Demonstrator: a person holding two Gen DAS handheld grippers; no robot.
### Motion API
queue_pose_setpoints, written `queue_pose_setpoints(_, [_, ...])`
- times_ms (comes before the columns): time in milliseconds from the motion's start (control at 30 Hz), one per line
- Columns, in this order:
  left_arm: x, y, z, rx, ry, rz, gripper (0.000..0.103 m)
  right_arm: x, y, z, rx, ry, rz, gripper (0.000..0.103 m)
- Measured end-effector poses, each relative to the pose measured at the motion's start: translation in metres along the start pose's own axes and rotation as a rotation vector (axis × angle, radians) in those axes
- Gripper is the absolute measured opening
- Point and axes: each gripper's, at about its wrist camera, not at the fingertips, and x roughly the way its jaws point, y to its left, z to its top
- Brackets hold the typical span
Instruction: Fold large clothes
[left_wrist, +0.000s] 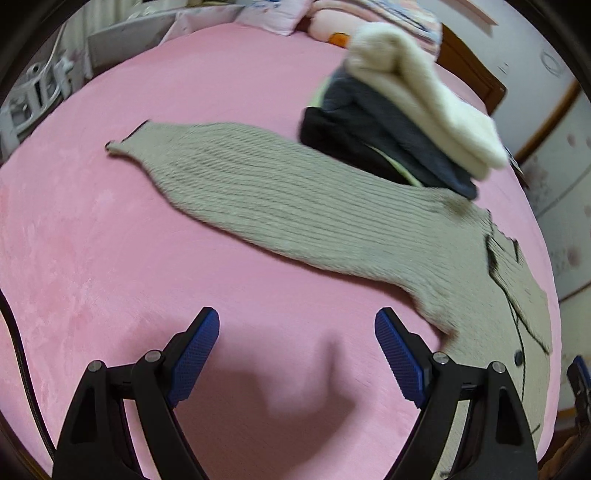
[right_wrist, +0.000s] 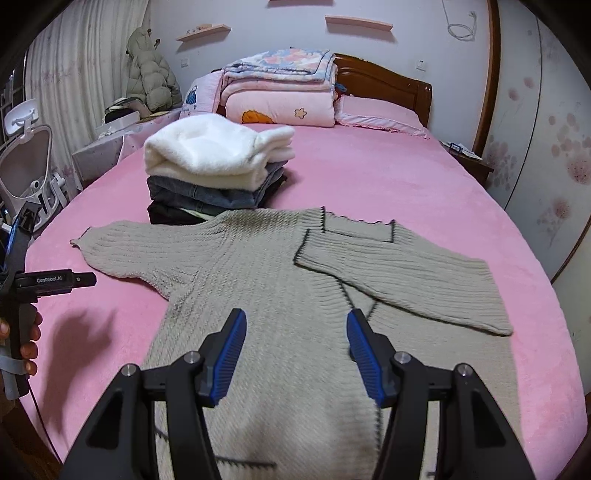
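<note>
Fingers (left_wrist: 397, 356) of the left gripper (left_wrist: 297, 354) standing wide apart over bare pink bed (left_wrist: 92, 277), gripping nothing, probably heading for the outstretched sleeve (left_wrist: 236, 184); right gripper (right_wrist: 295, 354) hanging half open above the cardigan (right_wrist: 266, 332), empty too; grey ribbed knit lying flat mid-bed with dark trim, the other sleeve (right_wrist: 402, 280) already folded across its front; folded stack (right_wrist: 218, 170) sitting just behind, likely finished pieces kept clear.
</note>
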Motion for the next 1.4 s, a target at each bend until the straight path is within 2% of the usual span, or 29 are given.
queue_pose_setpoints(167, [0.025,0.036,0.018,-0.075,0.012,-0.016,0.085,0.023,0.023,0.001,-0.029,0.019,0.009,0.057])
queue_pose_setpoints(367, [0.058,0.076,0.049,-0.230,-0.016,-0.028,0.085,0.043,0.035,-0.007,-0.043,0.048,0.021,0.057])
queue_pose_setpoints(667, [0.096,0.096,0.087,-0.325,-0.059,0.025,0.084,0.063,0.025,-0.016,-0.014,0.098,0.018,0.057])
queue_pose_setpoints(700, [0.098,0.095,0.090,-0.320,-0.068,0.044,0.072,0.065,0.024,-0.017,-0.008,0.104,0.019,0.057])
queue_pose_setpoints(733, [0.100,0.092,0.094,-0.303,-0.073,0.076,0.056,0.067,0.022,-0.018,-0.003,0.111,0.021,0.057])
queue_pose_setpoints(767, [0.098,0.091,0.096,-0.290,-0.076,0.091,0.047,0.069,0.020,-0.019,0.000,0.118,0.023,0.057])
queue_pose_setpoints(800, [0.097,0.090,0.098,-0.284,-0.084,0.087,0.014,0.070,0.019,-0.020,0.001,0.124,0.023,0.057])
queue_pose_setpoints(900, [0.084,0.085,0.100,-0.286,-0.129,0.089,0.010,0.072,0.015,-0.024,-0.004,0.131,0.023,0.057])
queue_pose_setpoints(1000, [0.055,0.056,0.100,-0.207,-0.229,0.128,0.009,0.071,0.010,-0.027,-0.003,0.132,0.026,0.057])
queue_pose_setpoints(1067, [0.033,0.028,0.099,-0.136,-0.286,0.126,0.009,0.070,0.005,-0.029,0.012,0.132,0.030,0.057])
queue_pose_setpoints(1233, [-0.024,-0.075,0.088,0.077,-0.393,-0.002,0.009,0.059,-0.016,-0.032,0.063,0.119,0.035,0.057])
queue_pose_setpoints(1333, [-0.044,-0.155,0.067,0.253,-0.407,-0.078,0.010,0.047,-0.036,-0.033,0.096,0.096,0.022,0.057])
queue_pose_setpoints(1400, [-0.044,-0.196,0.051,0.339,-0.403,-0.089,0.010,0.041,-0.051,-0.034,0.122,0.083,0.008,0.057])
